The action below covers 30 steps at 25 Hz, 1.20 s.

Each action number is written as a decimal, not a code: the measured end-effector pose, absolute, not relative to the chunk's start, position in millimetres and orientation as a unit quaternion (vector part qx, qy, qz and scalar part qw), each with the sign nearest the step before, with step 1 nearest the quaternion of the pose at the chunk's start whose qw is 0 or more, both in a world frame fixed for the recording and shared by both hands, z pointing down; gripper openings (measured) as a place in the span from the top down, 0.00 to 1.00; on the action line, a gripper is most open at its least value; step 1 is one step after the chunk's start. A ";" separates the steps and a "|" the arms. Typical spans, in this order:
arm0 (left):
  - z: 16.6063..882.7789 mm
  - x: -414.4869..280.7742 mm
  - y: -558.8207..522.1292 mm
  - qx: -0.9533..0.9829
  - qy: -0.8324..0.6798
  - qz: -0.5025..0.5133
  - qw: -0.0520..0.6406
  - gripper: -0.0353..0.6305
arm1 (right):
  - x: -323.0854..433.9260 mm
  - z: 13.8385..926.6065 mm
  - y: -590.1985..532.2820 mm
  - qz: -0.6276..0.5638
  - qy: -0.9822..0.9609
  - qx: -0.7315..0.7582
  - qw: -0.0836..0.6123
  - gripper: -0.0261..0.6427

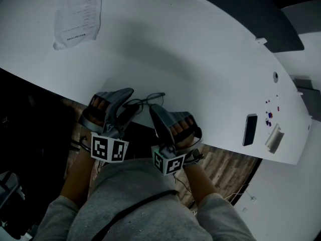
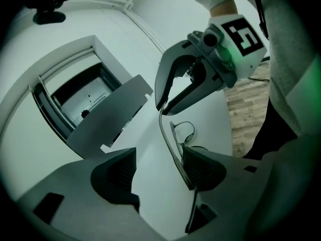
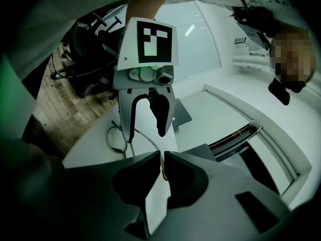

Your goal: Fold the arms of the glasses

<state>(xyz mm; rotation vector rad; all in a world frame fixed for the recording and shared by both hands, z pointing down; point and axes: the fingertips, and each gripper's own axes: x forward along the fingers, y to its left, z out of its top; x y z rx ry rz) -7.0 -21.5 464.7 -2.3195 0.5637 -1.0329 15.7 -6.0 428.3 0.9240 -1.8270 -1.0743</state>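
- Here, the glasses [image 2: 181,133] lie at the white table's [image 1: 200,59] near edge.
- The left gripper [image 2: 159,167] gapes wide, a glasses arm just beside one pad.
- The right gripper [image 3: 162,159] clamps an arm.

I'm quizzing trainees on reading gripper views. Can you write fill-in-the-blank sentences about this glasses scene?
1. The right gripper has its jaws ____ on an arm of the glasses.
2. The left gripper has its jaws ____.
3. The white table also bears a printed sheet of ____.
Missing words: shut; open; paper.
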 end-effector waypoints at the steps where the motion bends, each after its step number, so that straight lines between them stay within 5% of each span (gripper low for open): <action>1: 464.4 -6.8 -21.6 -0.854 0.210 -0.388 0.275 0.50 | 14.1 426.5 -5.4 -0.423 -0.725 0.369 0.400 0.91; 8: 459.5 -10.1 -24.7 -0.857 0.227 -0.377 0.268 0.44 | 14.2 425.6 -5.4 -0.380 -0.741 0.389 0.394 0.91; 13: 463.9 -19.5 -28.7 -0.893 0.253 -0.337 0.157 0.35 | 17.2 425.9 -5.3 -0.347 -0.750 0.408 0.388 0.91; 30: 483.7 -24.4 -10.4 -0.894 0.236 -0.355 0.136 0.36 | 31.4 470.7 -6.7 -0.299 -0.752 0.383 0.446 0.91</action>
